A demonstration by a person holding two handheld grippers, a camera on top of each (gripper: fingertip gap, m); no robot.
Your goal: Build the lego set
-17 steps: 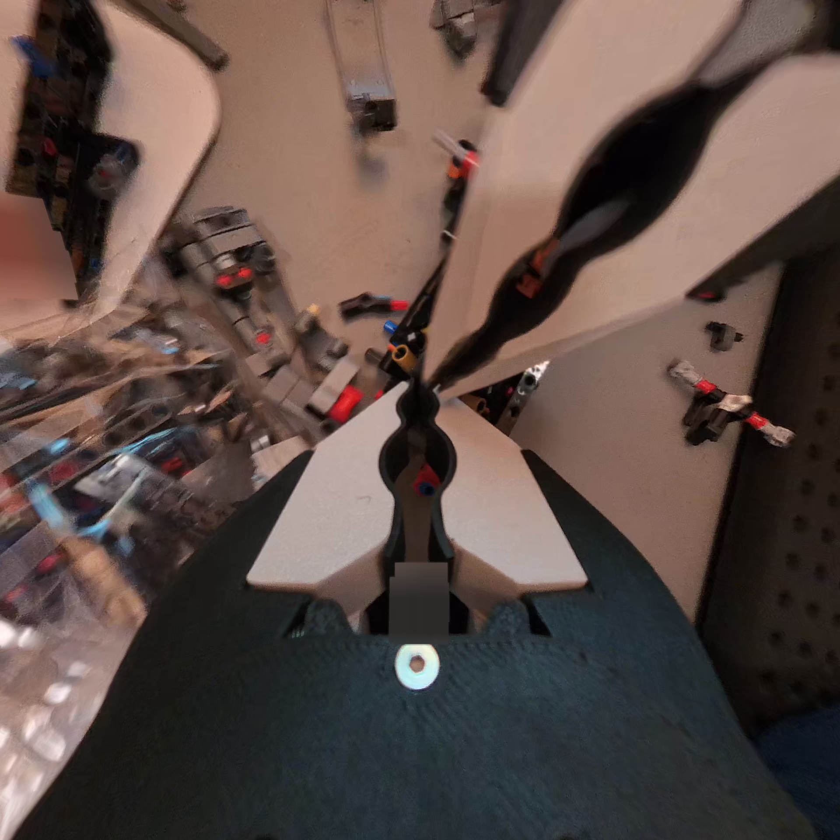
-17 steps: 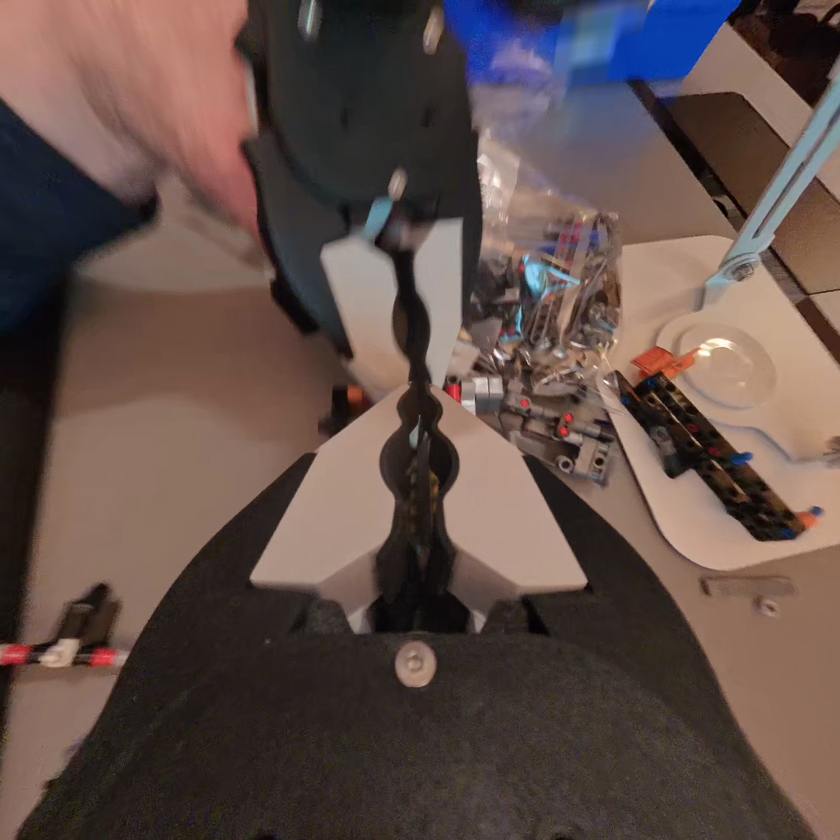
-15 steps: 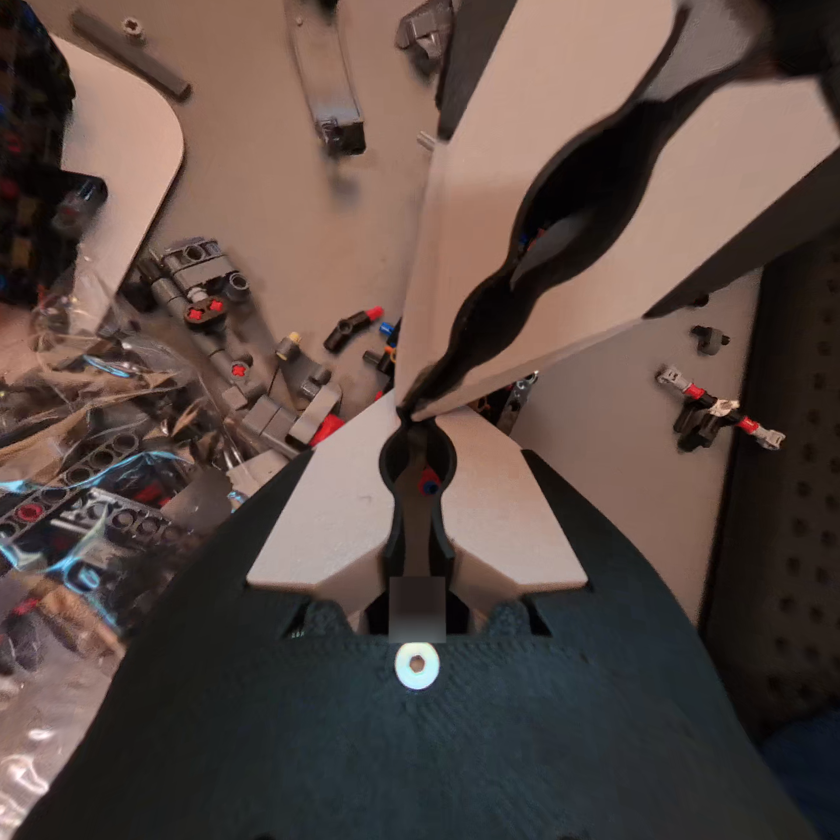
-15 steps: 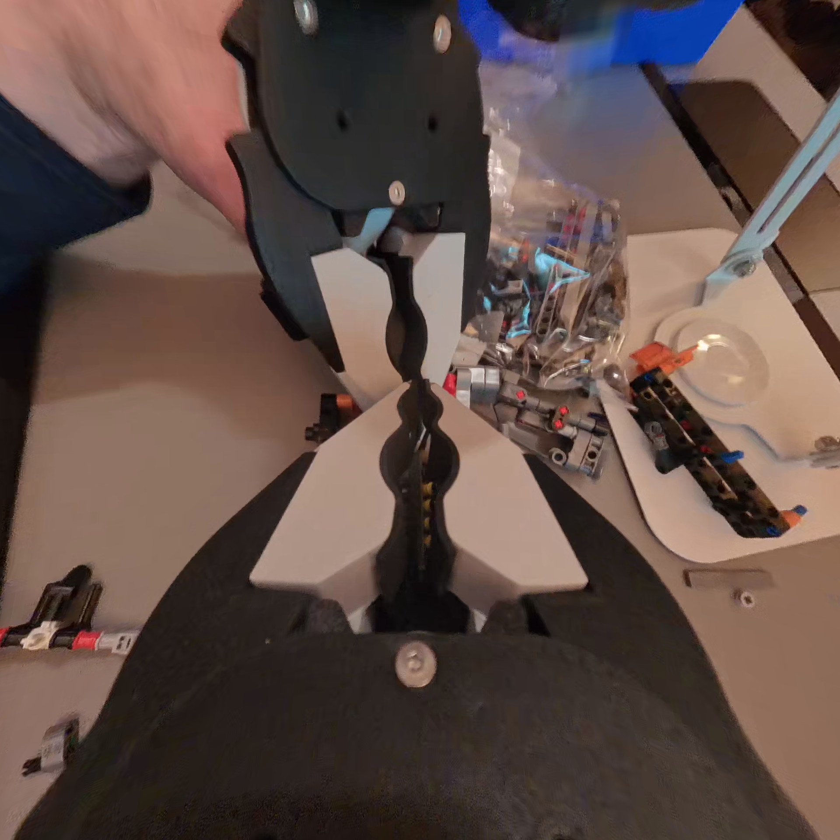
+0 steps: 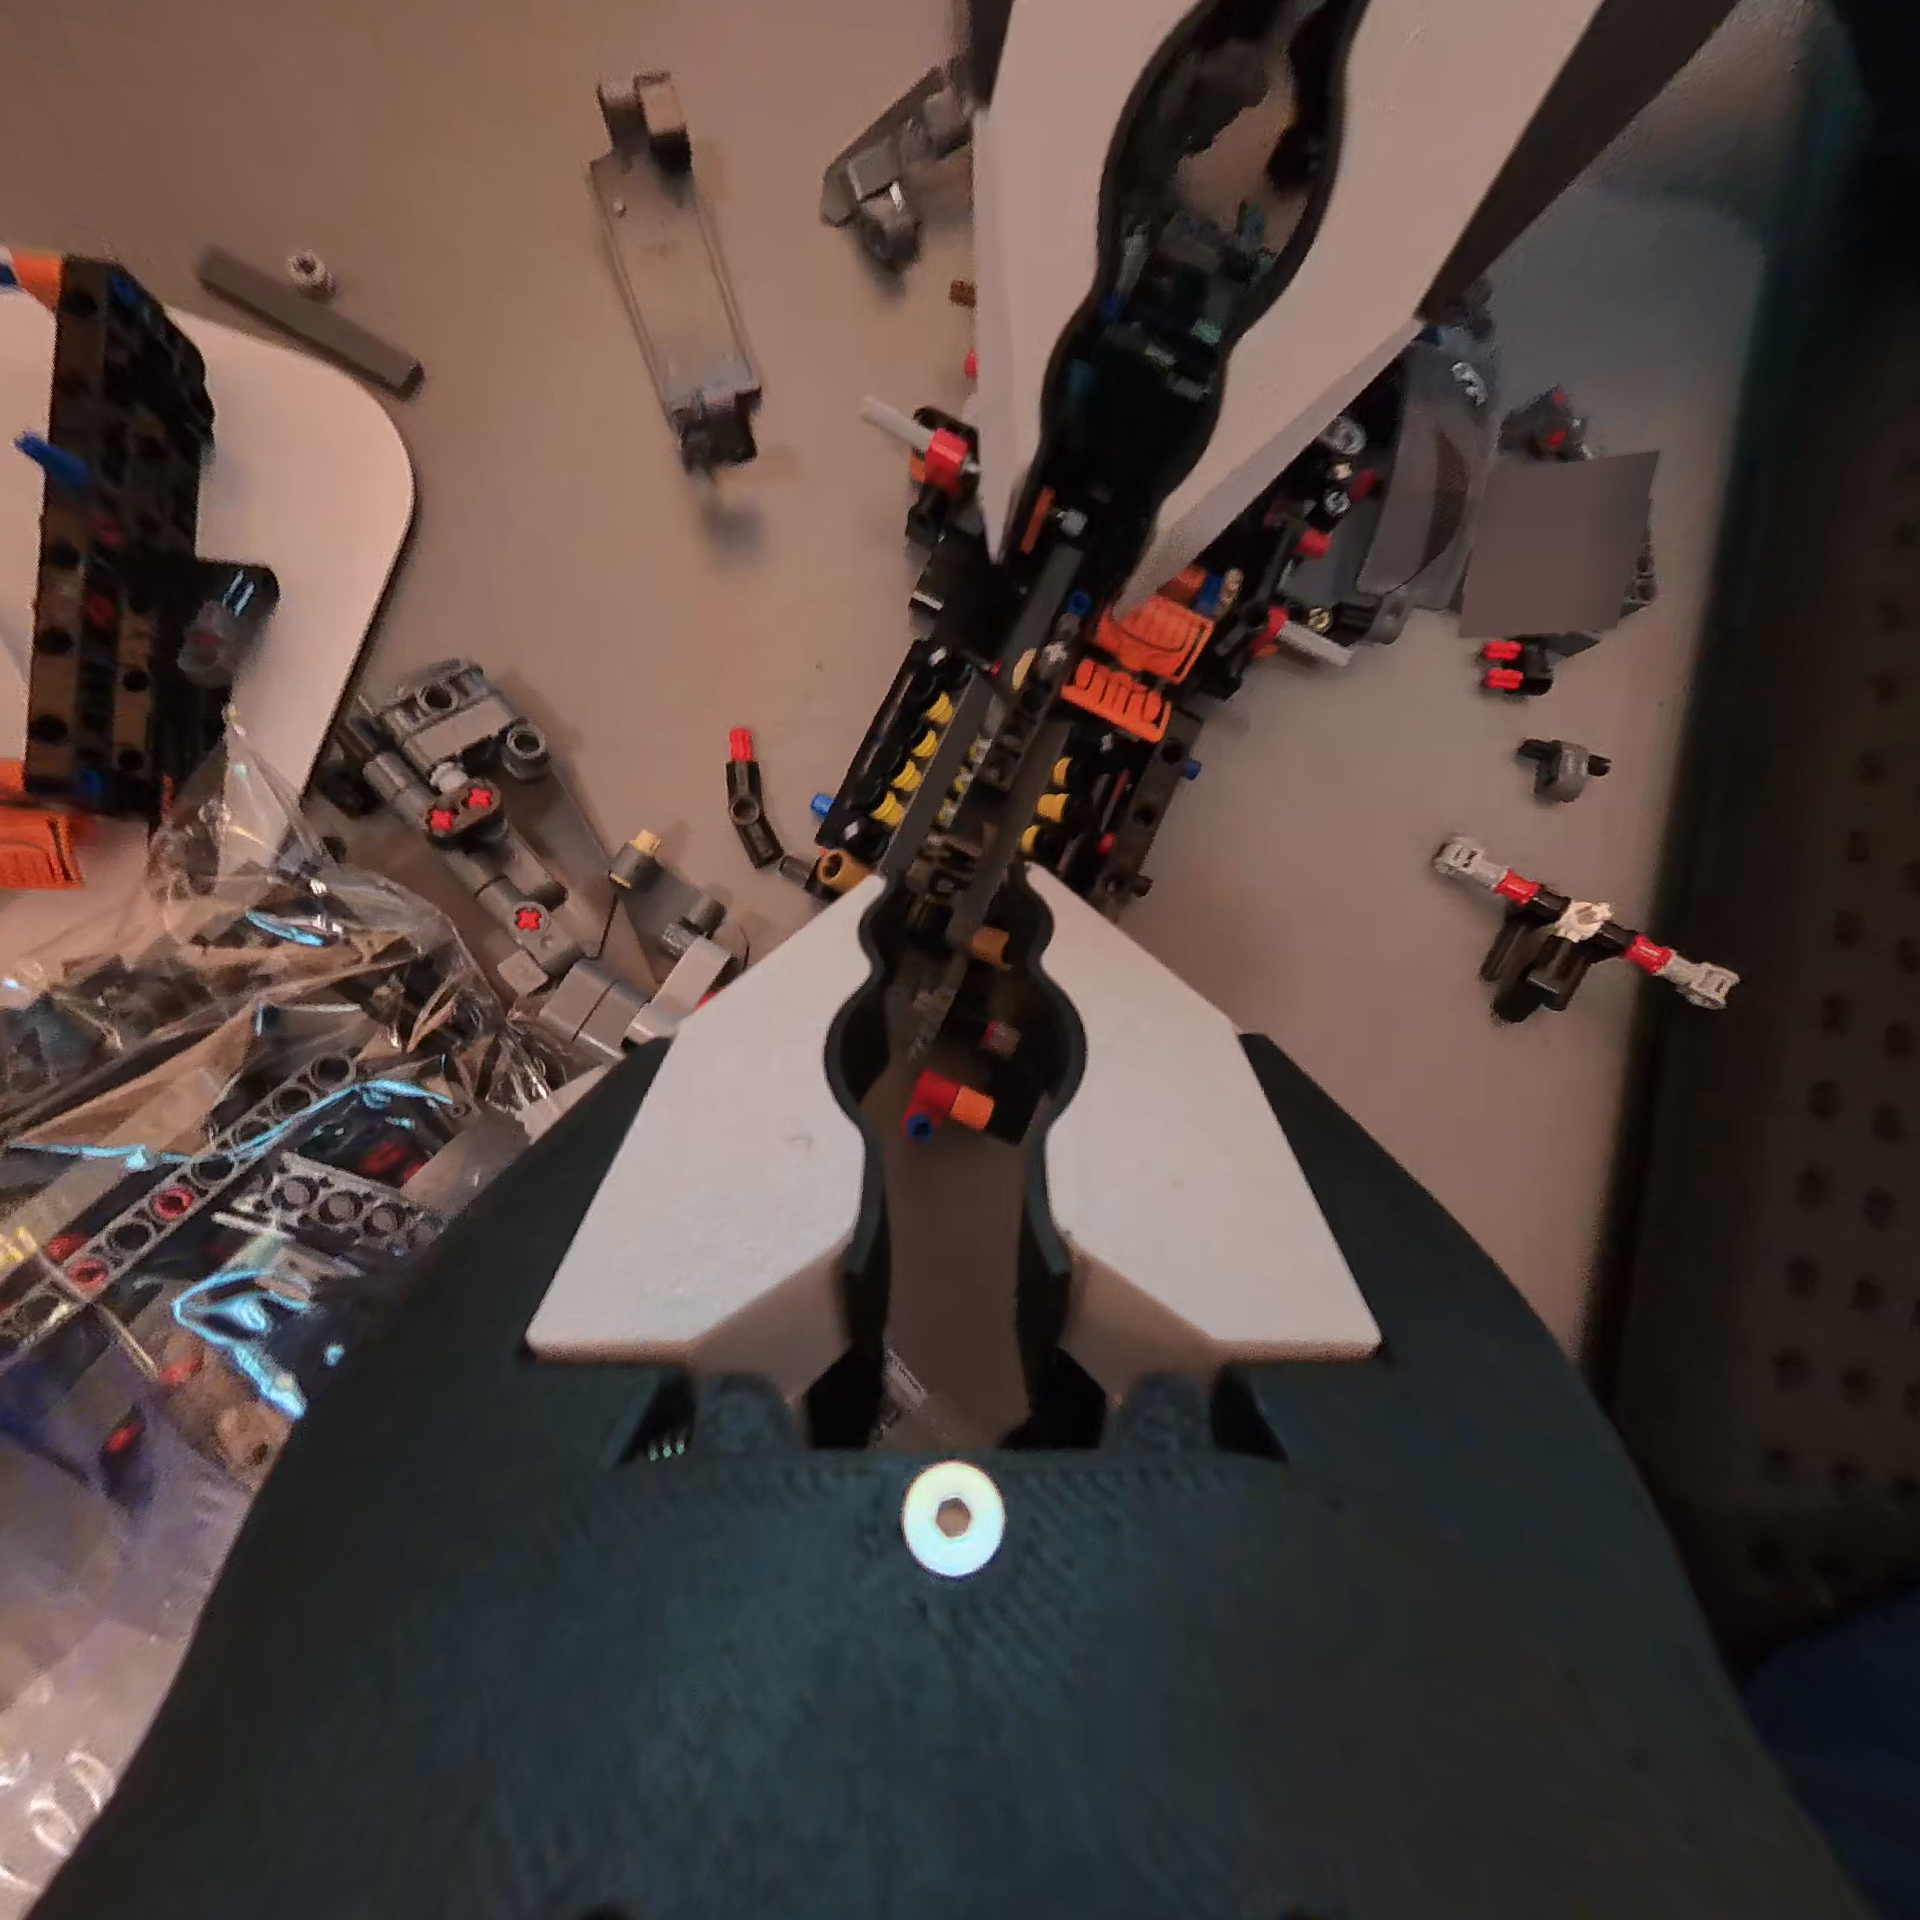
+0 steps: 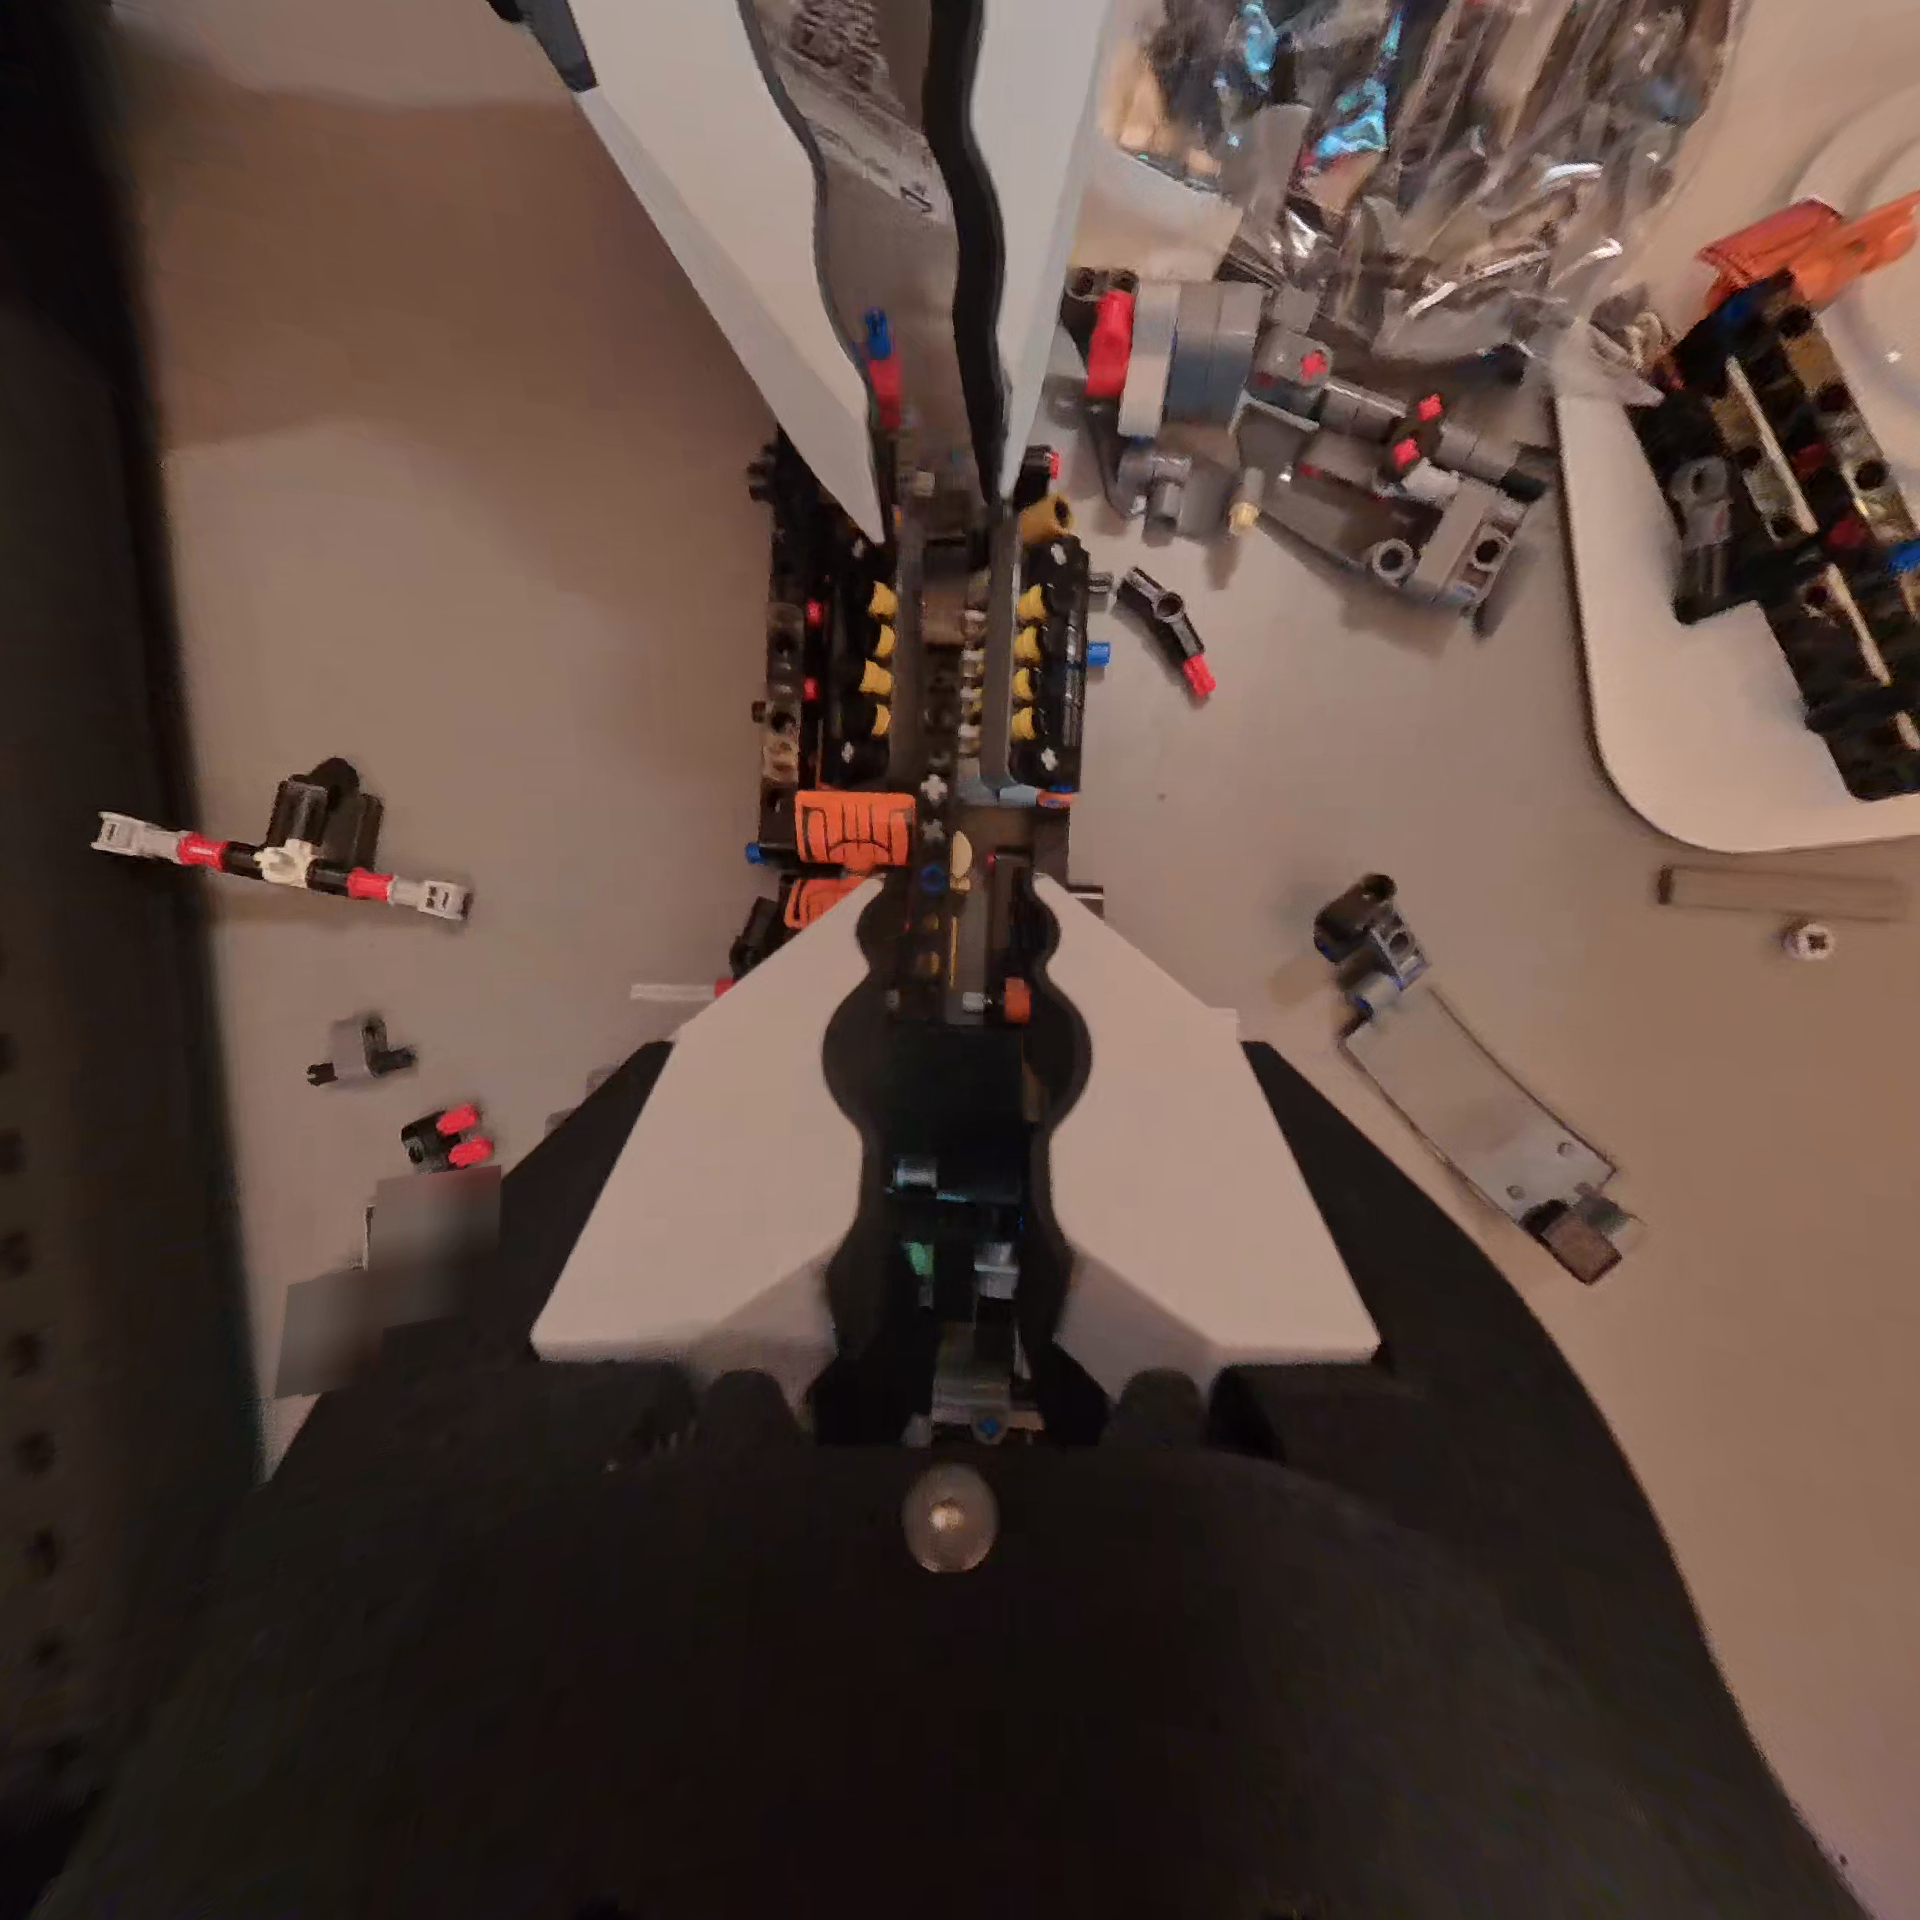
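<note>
A long black Lego chassis [image 5: 914,774] with yellow pins and orange parts lies on the tan table; it also shows in the right wrist view [image 6: 862,665]. My left gripper [image 5: 956,888] has its fingers a little apart, closed on the grey middle spine at one end. A small red and orange piece [image 5: 951,1107] with a blue pin sits in the hollow between them. My right gripper [image 6: 958,899] clasps the spine at the opposite end. Each gripper faces the other: the right one [image 5: 1065,571] in the left view, the left one [image 6: 940,514] in the right view.
A clear bag of parts [image 5: 208,1091] lies beside the chassis. A white board [image 5: 343,499] carries a black beam assembly [image 5: 114,520]. A grey sub-assembly [image 6: 1351,447], a clear curved panel [image 6: 1475,1122] and an axle with red joints [image 6: 281,862] lie loose. A dark perforated mat [image 5: 1818,935] borders the table.
Both grippers have dropped close to the table onto the chassis. Their jaws, tip to tip and shut before, have parted around the chassis spine.
</note>
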